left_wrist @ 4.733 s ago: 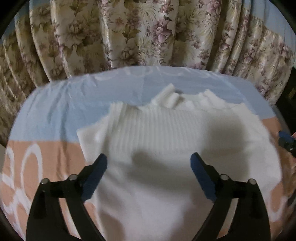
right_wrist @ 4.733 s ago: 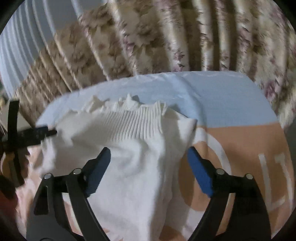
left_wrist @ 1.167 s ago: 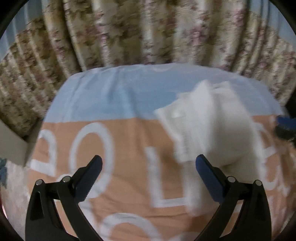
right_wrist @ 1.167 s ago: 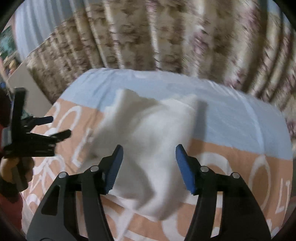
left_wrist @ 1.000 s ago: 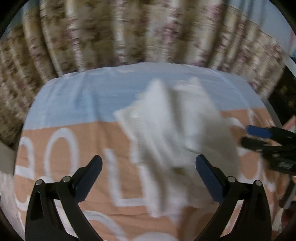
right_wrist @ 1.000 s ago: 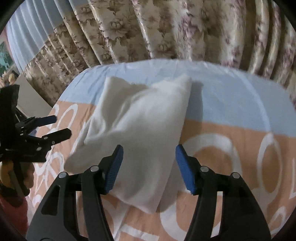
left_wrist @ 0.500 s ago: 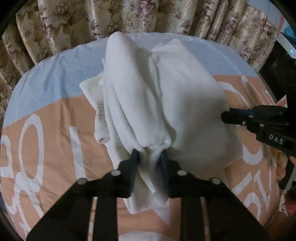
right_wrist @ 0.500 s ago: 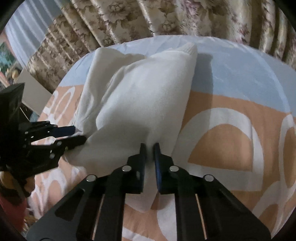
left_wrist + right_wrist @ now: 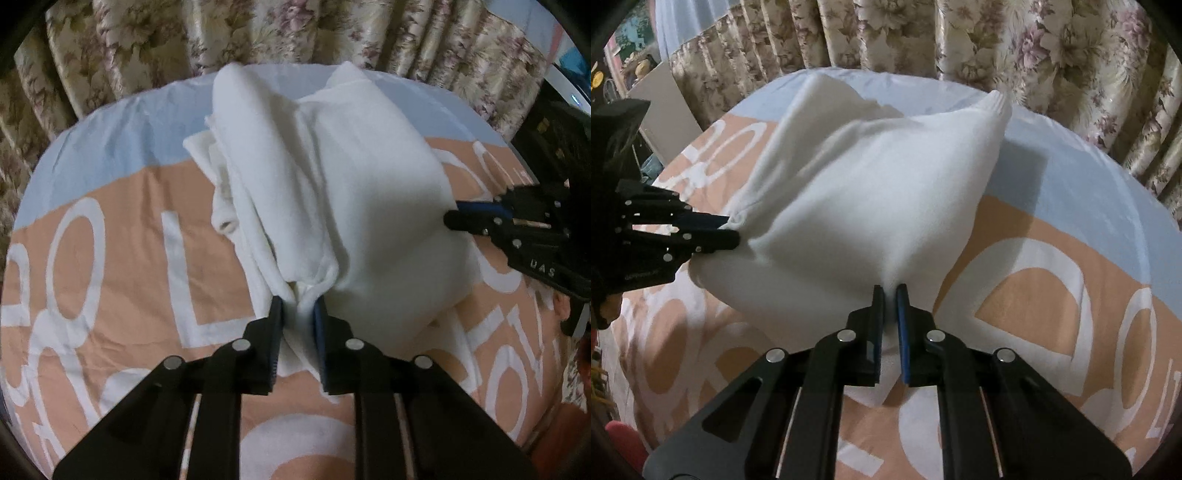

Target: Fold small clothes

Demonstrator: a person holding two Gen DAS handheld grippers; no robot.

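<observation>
Both grippers, open a second ago, now clamp the white sweater's [image 9: 369, 192] near edge: left gripper [image 9: 297, 306], right gripper [image 9: 890, 295]. Sides folded; final fold likely remains.

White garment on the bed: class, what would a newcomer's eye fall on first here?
The white sweater bunched mid-bed, its near edge pinched at two spots: by the left gripper and the right gripper, both shut on it. Beneath lies a peach bedspread with big white letters; floral curtains hang behind.
</observation>
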